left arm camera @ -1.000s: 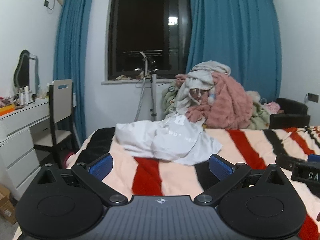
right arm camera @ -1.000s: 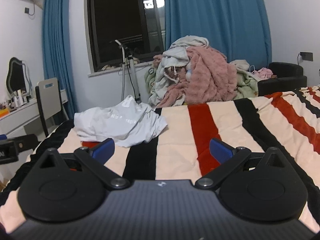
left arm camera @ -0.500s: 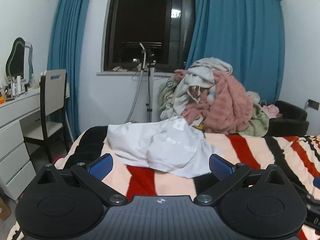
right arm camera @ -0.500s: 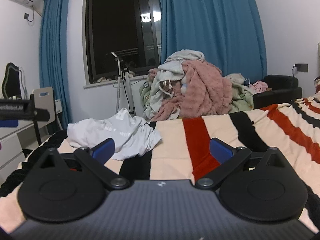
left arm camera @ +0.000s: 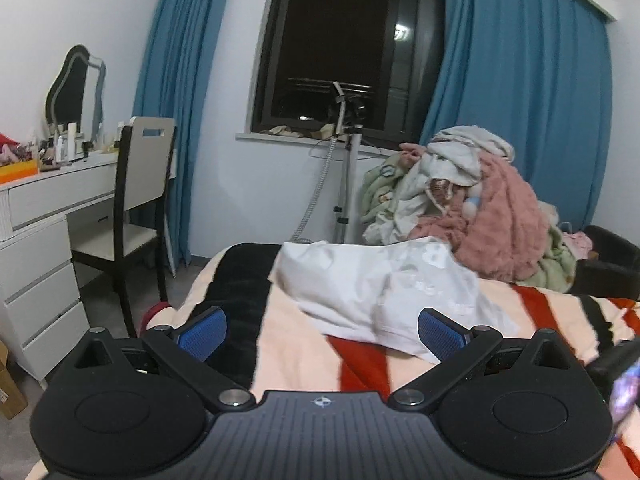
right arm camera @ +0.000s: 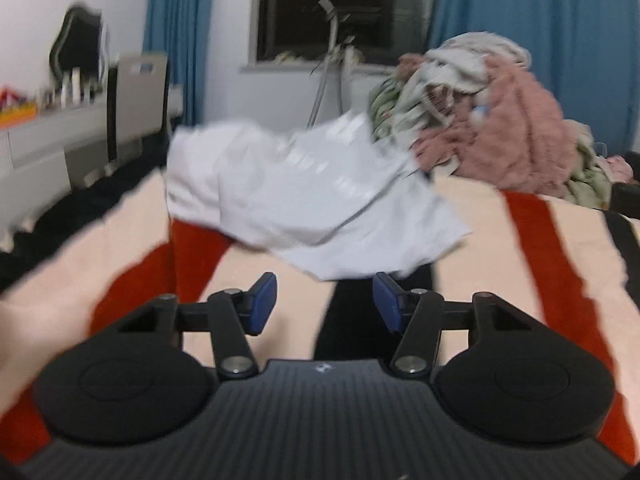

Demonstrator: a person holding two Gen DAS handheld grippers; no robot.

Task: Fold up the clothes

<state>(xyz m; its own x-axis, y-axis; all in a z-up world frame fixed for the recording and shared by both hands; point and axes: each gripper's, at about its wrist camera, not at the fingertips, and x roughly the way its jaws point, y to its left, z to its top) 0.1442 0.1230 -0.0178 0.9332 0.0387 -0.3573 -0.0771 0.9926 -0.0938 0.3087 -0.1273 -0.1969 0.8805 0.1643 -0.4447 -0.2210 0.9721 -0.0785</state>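
Jaws of both left gripper (left arm camera: 322, 330) and right gripper (right arm camera: 324, 300) gape empty; crumpled white cotton shirt (right arm camera: 304, 196) lies unfolded on striped bed (right arm camera: 540, 248), folding unstarted.

One crumpled white shirt (left arm camera: 384, 288) on one striped blanket (left arm camera: 296, 344), one heaped laundry pile (left arm camera: 476, 200), one white-backed chair (left arm camera: 136, 200), one wavy mirror (left arm camera: 76, 88), two grippers.

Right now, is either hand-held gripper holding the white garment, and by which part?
Neither: left hand-held gripper and right hand-held gripper are open, short of the white garment.
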